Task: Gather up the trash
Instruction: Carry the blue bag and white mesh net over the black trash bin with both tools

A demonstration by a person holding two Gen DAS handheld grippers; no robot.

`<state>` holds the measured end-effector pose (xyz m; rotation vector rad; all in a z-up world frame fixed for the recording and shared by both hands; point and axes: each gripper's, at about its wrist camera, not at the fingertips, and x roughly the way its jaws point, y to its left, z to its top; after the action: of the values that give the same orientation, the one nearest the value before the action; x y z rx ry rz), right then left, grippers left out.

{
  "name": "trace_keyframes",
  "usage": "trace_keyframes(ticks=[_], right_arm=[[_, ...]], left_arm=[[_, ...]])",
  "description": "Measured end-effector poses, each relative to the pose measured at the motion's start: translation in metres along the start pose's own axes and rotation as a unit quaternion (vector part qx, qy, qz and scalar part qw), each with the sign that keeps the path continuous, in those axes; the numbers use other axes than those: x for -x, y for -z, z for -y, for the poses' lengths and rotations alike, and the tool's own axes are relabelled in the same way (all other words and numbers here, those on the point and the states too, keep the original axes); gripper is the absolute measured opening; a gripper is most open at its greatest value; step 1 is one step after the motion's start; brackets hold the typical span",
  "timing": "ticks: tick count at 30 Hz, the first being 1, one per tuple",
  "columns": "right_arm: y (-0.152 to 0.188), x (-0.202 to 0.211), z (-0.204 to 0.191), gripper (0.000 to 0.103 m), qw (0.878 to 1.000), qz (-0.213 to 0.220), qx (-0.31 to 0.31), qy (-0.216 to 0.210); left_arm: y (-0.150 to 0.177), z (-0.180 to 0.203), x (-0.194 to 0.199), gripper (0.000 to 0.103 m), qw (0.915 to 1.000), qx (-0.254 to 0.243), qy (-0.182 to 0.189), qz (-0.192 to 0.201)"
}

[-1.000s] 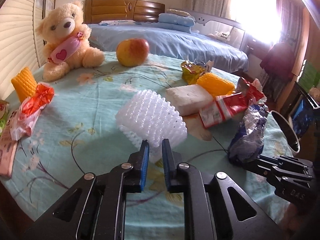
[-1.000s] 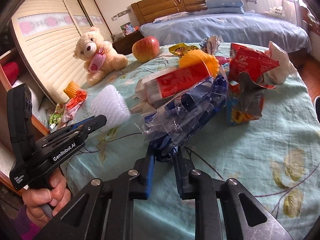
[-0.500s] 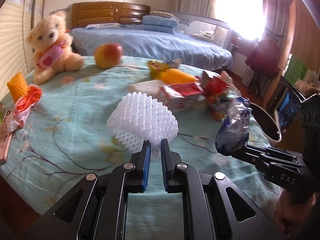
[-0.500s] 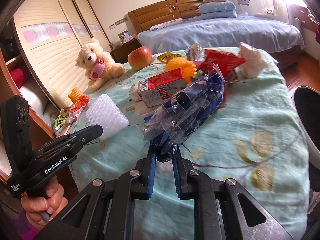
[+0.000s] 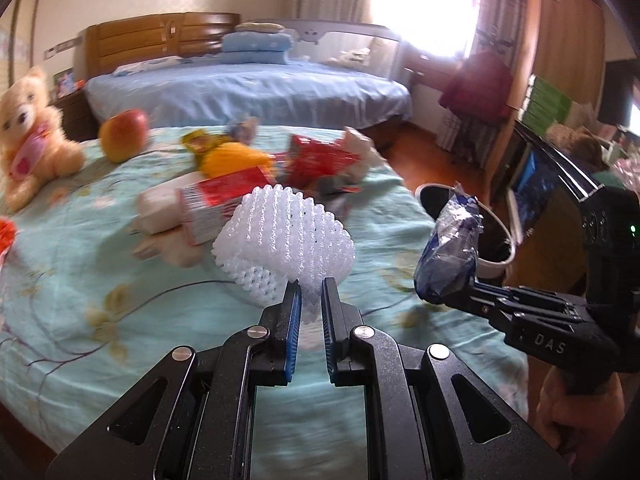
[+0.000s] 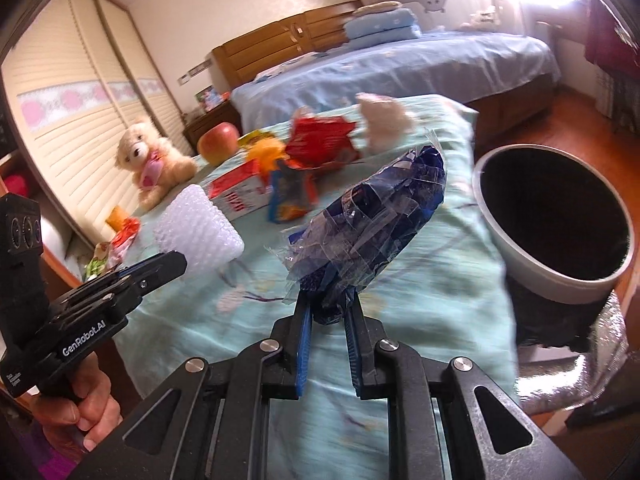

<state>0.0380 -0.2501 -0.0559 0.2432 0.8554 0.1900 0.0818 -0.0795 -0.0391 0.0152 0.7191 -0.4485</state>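
Note:
My left gripper point(image 5: 310, 294) is shut on a white foam fruit net point(image 5: 286, 236), held up above the table. The net also shows in the right wrist view as the white foam net point(image 6: 198, 232) at the left gripper's tip point(image 6: 176, 260). My right gripper point(image 6: 329, 306) is shut on a crumpled blue and clear plastic wrapper point(image 6: 372, 224), seen from the left as the blue wrapper point(image 5: 450, 256). A round bin point(image 6: 556, 216) with a dark inside stands just right of the table edge, beyond the wrapper.
On the light blue flowered tablecloth point(image 5: 120, 280) lie a red-and-white carton point(image 5: 216, 200), red snack bags point(image 5: 320, 160), a yellow toy corn point(image 5: 228, 158), an apple point(image 5: 122, 134) and a teddy bear point(image 5: 28, 132). A bed point(image 5: 248, 88) stands behind; wood floor on the right.
Both grippers have swung to the right with their loads. The bin has come into the right wrist view, and the teddy bear and apple have slid to the left.

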Motion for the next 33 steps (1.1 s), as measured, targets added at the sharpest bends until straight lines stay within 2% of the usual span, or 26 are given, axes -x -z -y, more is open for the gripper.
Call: trace_keyframes(ticks=[16, 33], right_arm=[[-0.004, 0.025, 0.067, 0.016, 0.998, 0.015, -0.039, 0.042], [-0.016, 0.031, 0.117, 0.016, 0.995, 0.017, -0.072, 0.071]], left_arm=[[-0.019, 0.075, -0.032, 0.010, 0.9967, -0.065, 0.046, -0.017], [-0.034, 0.116, -0.066, 0.010, 0.9918, -0.098, 0.075, -0.034]])
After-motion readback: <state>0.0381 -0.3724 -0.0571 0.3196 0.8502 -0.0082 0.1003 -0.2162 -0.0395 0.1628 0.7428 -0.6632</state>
